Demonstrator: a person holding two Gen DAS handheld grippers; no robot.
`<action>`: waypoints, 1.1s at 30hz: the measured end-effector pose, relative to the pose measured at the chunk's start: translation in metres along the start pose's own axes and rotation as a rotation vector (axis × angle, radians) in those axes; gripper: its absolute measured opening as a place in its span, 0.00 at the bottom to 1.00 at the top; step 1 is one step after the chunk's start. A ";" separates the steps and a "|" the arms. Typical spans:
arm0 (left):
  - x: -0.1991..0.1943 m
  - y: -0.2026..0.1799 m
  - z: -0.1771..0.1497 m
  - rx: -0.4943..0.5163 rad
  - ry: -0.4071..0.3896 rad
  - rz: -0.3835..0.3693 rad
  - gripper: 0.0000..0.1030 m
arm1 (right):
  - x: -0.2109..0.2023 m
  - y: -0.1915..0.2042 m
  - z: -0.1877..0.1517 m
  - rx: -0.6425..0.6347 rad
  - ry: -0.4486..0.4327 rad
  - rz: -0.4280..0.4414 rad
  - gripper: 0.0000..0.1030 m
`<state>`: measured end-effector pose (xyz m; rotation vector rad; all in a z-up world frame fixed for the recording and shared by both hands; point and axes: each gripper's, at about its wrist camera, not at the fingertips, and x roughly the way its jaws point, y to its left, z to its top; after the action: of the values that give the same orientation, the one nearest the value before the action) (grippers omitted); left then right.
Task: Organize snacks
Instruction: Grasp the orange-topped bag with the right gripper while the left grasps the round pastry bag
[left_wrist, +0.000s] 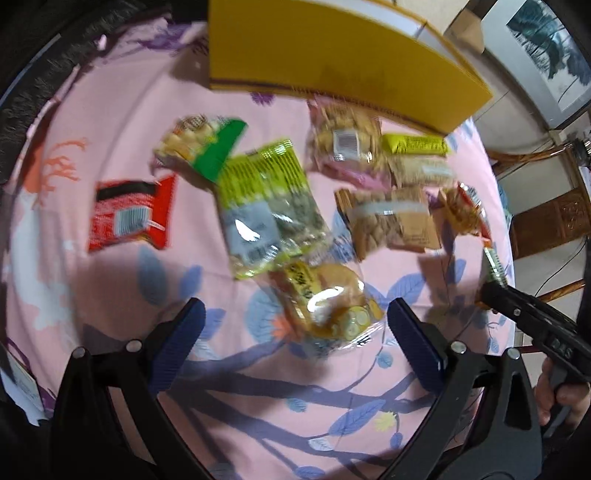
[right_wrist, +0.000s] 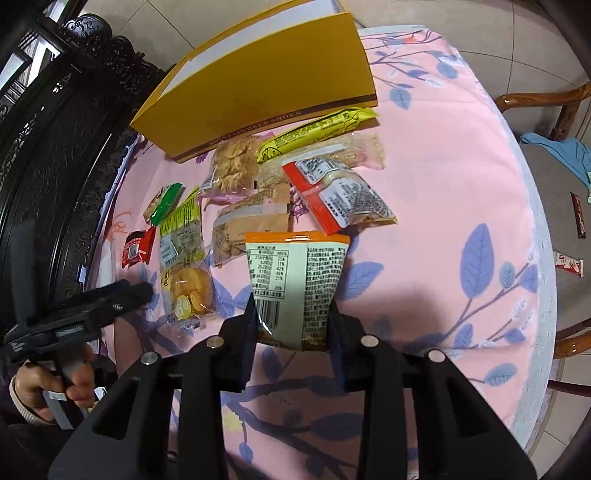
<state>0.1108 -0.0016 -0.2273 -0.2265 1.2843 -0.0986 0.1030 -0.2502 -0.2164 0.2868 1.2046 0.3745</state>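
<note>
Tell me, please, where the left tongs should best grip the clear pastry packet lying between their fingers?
Probably across the pastry packet's middle, coming straight down from above: it lies flat on the tablecloth, and the open left tongs already straddle its width. Its crinkly sealed ends look less secure.

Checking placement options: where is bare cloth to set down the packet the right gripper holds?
Bare tablecloth lies right of the red-striped packet, toward the table edge. Crowded: between the yellow box and the cookie packet.
</note>
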 end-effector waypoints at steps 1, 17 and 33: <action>0.005 -0.003 0.000 -0.005 0.016 -0.003 0.98 | -0.001 -0.001 0.000 -0.001 0.000 0.001 0.33; 0.043 -0.014 0.013 -0.126 0.111 0.039 0.85 | -0.003 -0.002 -0.003 0.002 -0.016 0.006 0.33; 0.034 -0.016 0.006 -0.103 0.079 0.040 0.54 | -0.005 0.007 -0.002 -0.023 -0.022 0.009 0.33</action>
<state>0.1267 -0.0235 -0.2542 -0.2875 1.3737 -0.0067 0.0984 -0.2457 -0.2097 0.2762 1.1769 0.3920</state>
